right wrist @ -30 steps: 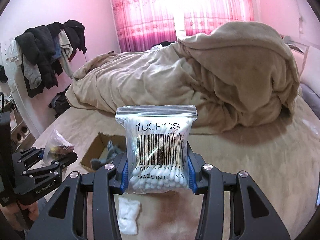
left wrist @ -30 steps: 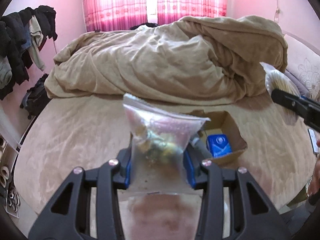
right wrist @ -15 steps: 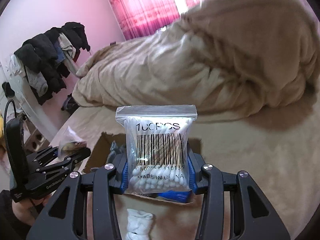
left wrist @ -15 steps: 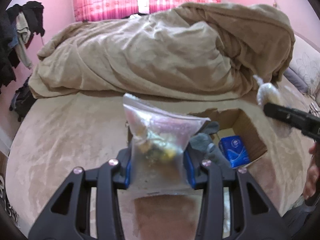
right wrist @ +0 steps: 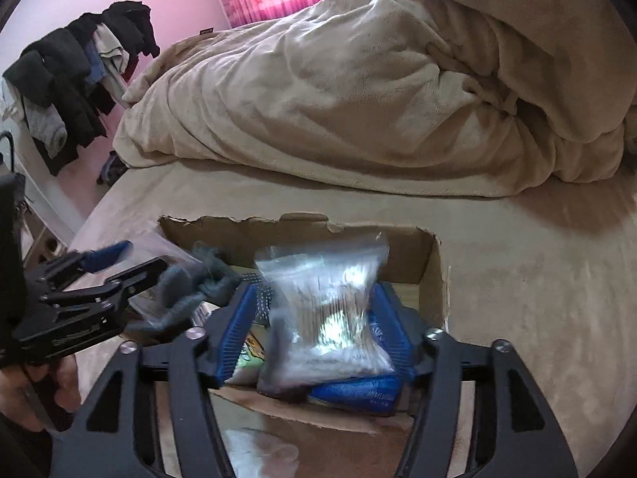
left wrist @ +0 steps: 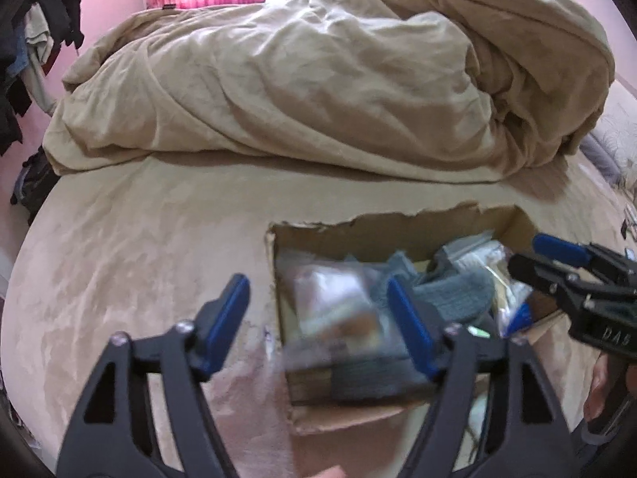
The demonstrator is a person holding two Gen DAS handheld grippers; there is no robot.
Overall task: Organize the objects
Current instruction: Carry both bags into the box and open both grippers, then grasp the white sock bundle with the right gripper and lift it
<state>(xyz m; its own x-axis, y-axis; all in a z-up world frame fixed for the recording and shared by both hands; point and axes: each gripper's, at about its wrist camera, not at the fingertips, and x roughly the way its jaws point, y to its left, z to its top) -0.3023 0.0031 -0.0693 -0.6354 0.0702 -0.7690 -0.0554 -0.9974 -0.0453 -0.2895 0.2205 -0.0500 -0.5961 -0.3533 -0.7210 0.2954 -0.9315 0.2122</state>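
Two grippers, left and right, jaws just spread, release two bags over one box.

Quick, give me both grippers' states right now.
Left gripper: jaws just opened, open; blurred bag dropping into box.
Right gripper: jaws just opened, open; swab bag loose between them.

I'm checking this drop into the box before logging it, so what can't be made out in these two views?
- Left wrist view: the small zip bag between the open left gripper pads is motion-blurred; its contents are unreadable.
- Right wrist view: the cotton swab bag is blurred, its print illegible; whether the right gripper pads touch it is unclear.
- Both views: the cardboard box floor is hidden by its contents.
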